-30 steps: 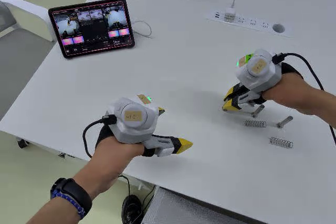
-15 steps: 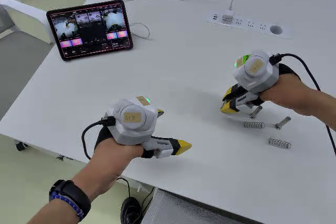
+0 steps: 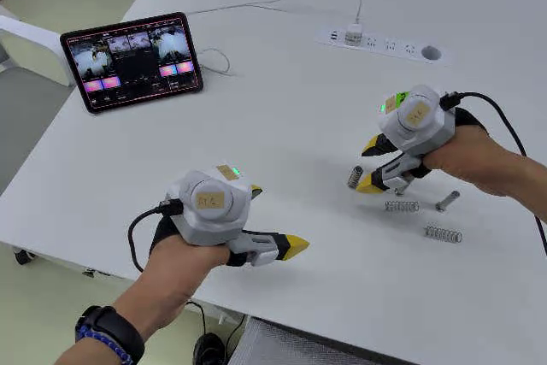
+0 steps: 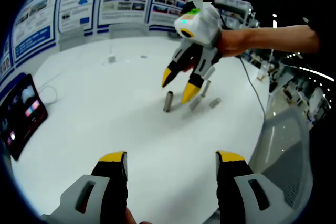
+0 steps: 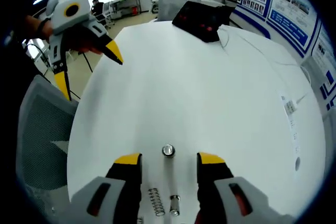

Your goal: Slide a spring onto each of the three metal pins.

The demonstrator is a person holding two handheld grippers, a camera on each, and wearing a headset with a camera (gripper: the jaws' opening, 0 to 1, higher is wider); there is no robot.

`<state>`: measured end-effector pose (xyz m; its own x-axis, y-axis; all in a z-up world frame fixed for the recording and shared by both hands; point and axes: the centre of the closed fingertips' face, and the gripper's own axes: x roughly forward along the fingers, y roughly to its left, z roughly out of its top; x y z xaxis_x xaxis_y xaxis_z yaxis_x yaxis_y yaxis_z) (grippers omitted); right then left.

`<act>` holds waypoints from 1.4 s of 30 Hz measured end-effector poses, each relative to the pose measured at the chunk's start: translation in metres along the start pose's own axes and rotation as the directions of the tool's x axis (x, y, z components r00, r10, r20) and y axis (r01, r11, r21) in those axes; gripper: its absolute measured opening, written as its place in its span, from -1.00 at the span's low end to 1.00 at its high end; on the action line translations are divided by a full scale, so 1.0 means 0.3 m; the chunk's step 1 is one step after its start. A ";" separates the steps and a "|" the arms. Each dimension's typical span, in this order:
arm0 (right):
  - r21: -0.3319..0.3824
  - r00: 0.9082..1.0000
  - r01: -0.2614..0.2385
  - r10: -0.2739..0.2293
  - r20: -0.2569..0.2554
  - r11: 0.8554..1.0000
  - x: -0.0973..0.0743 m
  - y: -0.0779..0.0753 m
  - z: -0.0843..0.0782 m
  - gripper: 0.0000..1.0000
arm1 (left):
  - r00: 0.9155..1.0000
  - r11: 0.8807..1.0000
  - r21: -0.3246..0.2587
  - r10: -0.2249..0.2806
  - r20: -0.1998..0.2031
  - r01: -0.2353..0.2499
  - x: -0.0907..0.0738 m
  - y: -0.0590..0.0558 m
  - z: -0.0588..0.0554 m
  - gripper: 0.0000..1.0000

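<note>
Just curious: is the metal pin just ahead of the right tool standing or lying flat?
Standing upright: the metal pin rises straight off the table.

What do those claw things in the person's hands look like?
Both the left gripper and right gripper have round white bodies, black jaws with yellow tips, a tan sticker, a green light and a black cable. The left wrist wears a black watch.

Left gripper (image 4: pixel 170 158) yellow-tipped jaws spread wide over bare white table (image 4: pixel 105 129), nothing between them. Right gripper (image 4: pixel 178 86) comes in from upper right, hand-held, jaws apart, tips pointing down just beside an upright metal pin (image 4: pixel 168 101). Two small metal pieces (image 4: pixel 203 103) lie right of the pin; tablet (image 4: pixel 20 113) at the left edge.
</note>
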<state>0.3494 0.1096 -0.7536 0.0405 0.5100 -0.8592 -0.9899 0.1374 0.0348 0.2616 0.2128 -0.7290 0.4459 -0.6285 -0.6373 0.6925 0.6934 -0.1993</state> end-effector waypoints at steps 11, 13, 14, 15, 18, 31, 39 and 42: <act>0.107 0.991 0.048 -0.060 0.120 0.993 -0.056 0.021 0.013 0.03 | 1.000 1.000 0.007 -0.004 0.001 0.004 0.003 -0.012 0.005 0.39; 0.128 0.988 0.054 -0.072 0.137 0.990 -0.065 0.024 0.014 0.05 | 1.000 1.000 0.007 -0.004 0.001 0.004 0.004 -0.014 0.006 0.40; 0.141 0.986 0.057 -0.078 0.150 0.988 -0.071 0.026 0.015 0.06 | 1.000 1.000 0.008 -0.005 0.002 0.005 0.004 -0.016 0.006 0.40; 0.151 0.984 0.059 -0.083 0.158 0.987 -0.075 0.028 0.015 0.07 | 1.000 1.000 0.008 -0.005 0.002 0.005 0.004 -0.016 0.006 0.40; 0.185 0.977 0.066 -0.101 0.189 0.981 -0.092 0.035 0.018 0.11 | 1.000 1.000 0.008 -0.005 0.004 0.005 0.005 -0.018 0.007 0.40; 0.340 0.941 0.054 -0.162 0.297 0.939 -0.145 0.069 -0.009 0.21 | 1.000 1.000 0.005 0.008 0.015 -0.008 0.015 -0.018 0.023 0.41; 0.414 0.920 0.056 -0.208 0.332 0.908 -0.176 0.088 -0.039 0.24 | 0.999 1.000 -0.001 0.021 0.027 -0.021 0.012 -0.011 0.038 0.41; 0.440 0.912 0.056 -0.226 0.343 0.896 -0.190 0.100 -0.054 0.25 | 0.999 1.000 0.001 0.025 0.028 -0.025 0.012 -0.010 0.042 0.41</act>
<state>0.3151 0.0711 -0.7119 0.3068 0.7254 -0.6161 -0.8251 0.5254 0.2077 0.2684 0.2042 -0.7213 0.4787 -0.6210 -0.6206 0.6820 0.7082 -0.1825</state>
